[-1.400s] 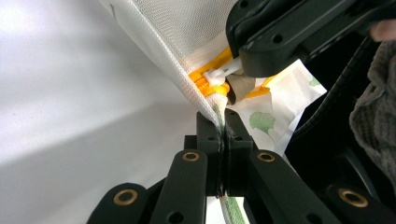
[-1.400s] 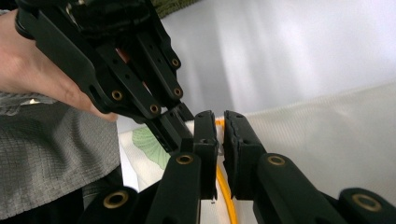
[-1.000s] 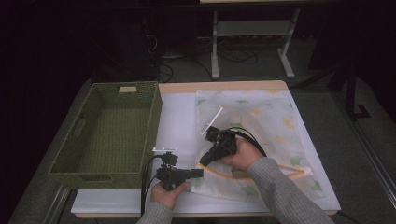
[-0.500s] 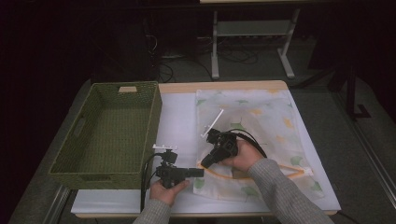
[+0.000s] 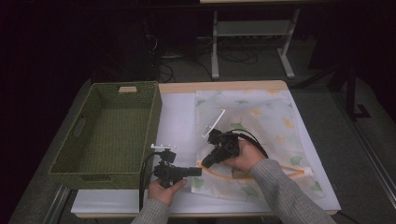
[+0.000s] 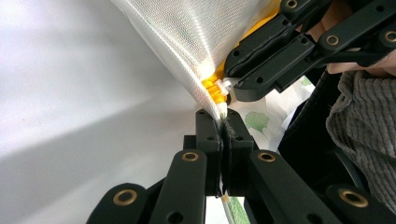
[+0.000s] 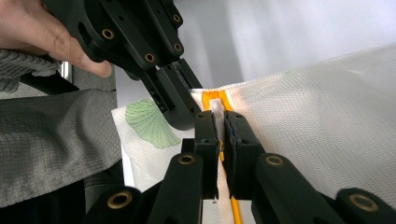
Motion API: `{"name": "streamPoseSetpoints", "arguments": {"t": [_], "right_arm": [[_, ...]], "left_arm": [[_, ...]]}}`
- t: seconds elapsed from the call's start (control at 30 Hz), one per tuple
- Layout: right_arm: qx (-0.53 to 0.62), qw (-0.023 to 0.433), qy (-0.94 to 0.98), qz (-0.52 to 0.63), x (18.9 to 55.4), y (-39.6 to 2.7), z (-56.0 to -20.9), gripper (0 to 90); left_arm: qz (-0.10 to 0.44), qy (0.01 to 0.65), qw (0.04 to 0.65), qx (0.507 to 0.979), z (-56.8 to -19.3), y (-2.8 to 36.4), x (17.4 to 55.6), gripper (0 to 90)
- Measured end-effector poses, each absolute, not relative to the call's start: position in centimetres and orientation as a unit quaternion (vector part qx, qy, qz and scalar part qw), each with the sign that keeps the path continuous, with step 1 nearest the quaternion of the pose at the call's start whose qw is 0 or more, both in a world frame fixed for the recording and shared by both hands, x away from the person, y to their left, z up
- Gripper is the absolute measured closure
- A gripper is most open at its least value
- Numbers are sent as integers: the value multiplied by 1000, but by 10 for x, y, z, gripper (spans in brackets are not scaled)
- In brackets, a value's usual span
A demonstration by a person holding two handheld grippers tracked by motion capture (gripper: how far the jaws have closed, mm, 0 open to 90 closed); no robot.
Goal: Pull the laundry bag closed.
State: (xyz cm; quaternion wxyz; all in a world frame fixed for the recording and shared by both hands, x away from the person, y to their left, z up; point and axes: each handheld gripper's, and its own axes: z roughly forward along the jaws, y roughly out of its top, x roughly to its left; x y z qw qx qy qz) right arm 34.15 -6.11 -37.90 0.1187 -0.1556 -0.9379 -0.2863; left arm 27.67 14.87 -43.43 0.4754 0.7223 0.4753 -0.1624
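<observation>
A white mesh bag (image 5: 261,116) printed with green and yellow leaves lies flat on the white table top (image 5: 177,116); an orange zipper (image 5: 243,177) runs along its near edge. My left gripper (image 5: 198,171) points right at the bag's near left corner, and its jaws have just been closing on the mesh edge (image 6: 196,37), now pinched at the tips (image 6: 222,126). My right gripper (image 5: 204,163) slants down-left to the same corner. It is shut (image 7: 220,116) on the white zipper pull (image 7: 215,109) at the zipper's end, tip to tip with the left gripper (image 7: 180,112).
A deep green woven basket (image 5: 154,121) stands at the table's left, close beside my left hand. A thin white stick (image 5: 214,123) lies on the bag just beyond the right gripper. Table legs and cables stand in the dark behind the far edge.
Both hands stay where they were at the bag's near left corner. No movement of the bag shows.
</observation>
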Motion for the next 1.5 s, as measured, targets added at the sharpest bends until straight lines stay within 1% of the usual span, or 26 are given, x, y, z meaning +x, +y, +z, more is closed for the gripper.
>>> {"name": "streamPoseSetpoints", "arguments": {"t": [0.1, 0.13, 0.2, 0.27, 0.37, 0.43, 0.63, 1.0, 1.13, 1.5], "right_arm": [[-155, 116, -939, -285, 340, -61, -378, 839], [-154, 115, -939, -285, 340, -61, -378, 839], [-152, 114, -940, -283, 340, -61, -378, 839], [-148, 111, -943, -278, 339, -60, -379, 839], [-147, 108, -944, -275, 339, -60, -379, 840], [-144, 107, -944, -276, 339, -61, -379, 840], [-146, 102, -946, -272, 337, -62, -378, 842], [-150, 89, -950, -260, 334, -73, -376, 843], [-154, 80, -951, -256, 331, -82, -374, 843], [-177, 78, -945, -263, 327, -113, -372, 844]], "left_arm": [[-168, 473, 475, 722, -434, 149, 277, 872], [-180, 473, 475, 720, -435, 149, 279, 859], [-192, 480, 475, 712, -436, 150, 283, 744], [-191, 481, 473, 713, -435, 150, 284, 772], [-184, 477, 473, 718, -433, 150, 283, 847], [-178, 476, 474, 719, -432, 151, 282, 862], [-163, 476, 483, 717, -429, 153, 279, 870], [-151, 483, 483, 715, -425, 156, 278, 869], [-146, 486, 481, 714, -424, 157, 278, 869], [-134, 489, 470, 722, -423, 157, 279, 870]]}}
